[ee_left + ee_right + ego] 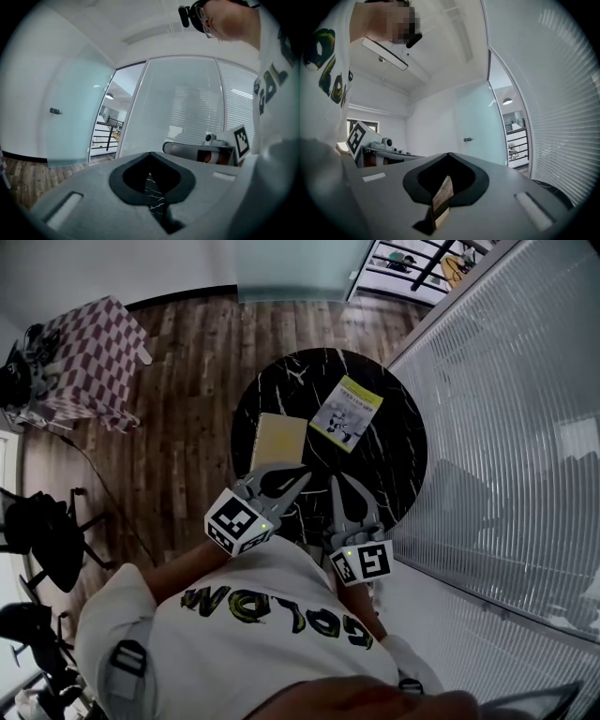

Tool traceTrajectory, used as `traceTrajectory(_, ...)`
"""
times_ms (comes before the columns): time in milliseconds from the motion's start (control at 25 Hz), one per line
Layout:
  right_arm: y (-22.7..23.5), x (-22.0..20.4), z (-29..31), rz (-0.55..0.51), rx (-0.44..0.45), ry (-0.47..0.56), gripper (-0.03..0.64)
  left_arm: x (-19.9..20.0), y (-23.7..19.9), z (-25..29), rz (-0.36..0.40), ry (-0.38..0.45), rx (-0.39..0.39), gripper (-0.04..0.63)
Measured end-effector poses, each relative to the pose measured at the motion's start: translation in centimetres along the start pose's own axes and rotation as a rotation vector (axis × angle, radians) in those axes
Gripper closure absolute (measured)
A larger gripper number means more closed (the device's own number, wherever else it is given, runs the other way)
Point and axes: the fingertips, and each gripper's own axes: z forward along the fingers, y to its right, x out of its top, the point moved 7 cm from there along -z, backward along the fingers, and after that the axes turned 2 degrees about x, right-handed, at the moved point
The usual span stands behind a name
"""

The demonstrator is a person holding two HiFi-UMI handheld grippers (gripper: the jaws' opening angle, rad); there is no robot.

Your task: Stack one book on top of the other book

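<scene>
Two books lie apart on the round black marble table [394,474] in the head view. One is a plain pale-yellow book [278,441] on the left; the other is a green-and-yellow illustrated book [347,412] further back and to the right. My left gripper [304,472] hovers at the near edge of the yellow book, jaws shut and empty. My right gripper [334,481] is just beside it over the table's near part, also shut with nothing held. In the left gripper view the gripper [150,154] has its jaws closed; in the right gripper view the gripper [449,154] does too. Neither gripper view shows a book.
A small table with a checkered cloth [94,351] stands at the far left on the wooden floor [187,381]. Black chairs [42,538] are at the left edge. A glass partition with blinds [506,427] runs close along the table's right side.
</scene>
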Motion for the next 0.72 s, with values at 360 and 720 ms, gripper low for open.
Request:
traceTrajectory(360, -0.06, 0.13, -0.27, -0.006, 0.002, -0.005, 0.614, 0.16, 0.10, 0.09, -0.006, 0.003, 0.008, 0.591)
traceTrajectory(720, -0.48, -0.02, -0.93, -0.010, 0.010, -0.013, 0.614, -0.27, 0.61, -0.21, -0.024, 0.003, 0.017, 0.591)
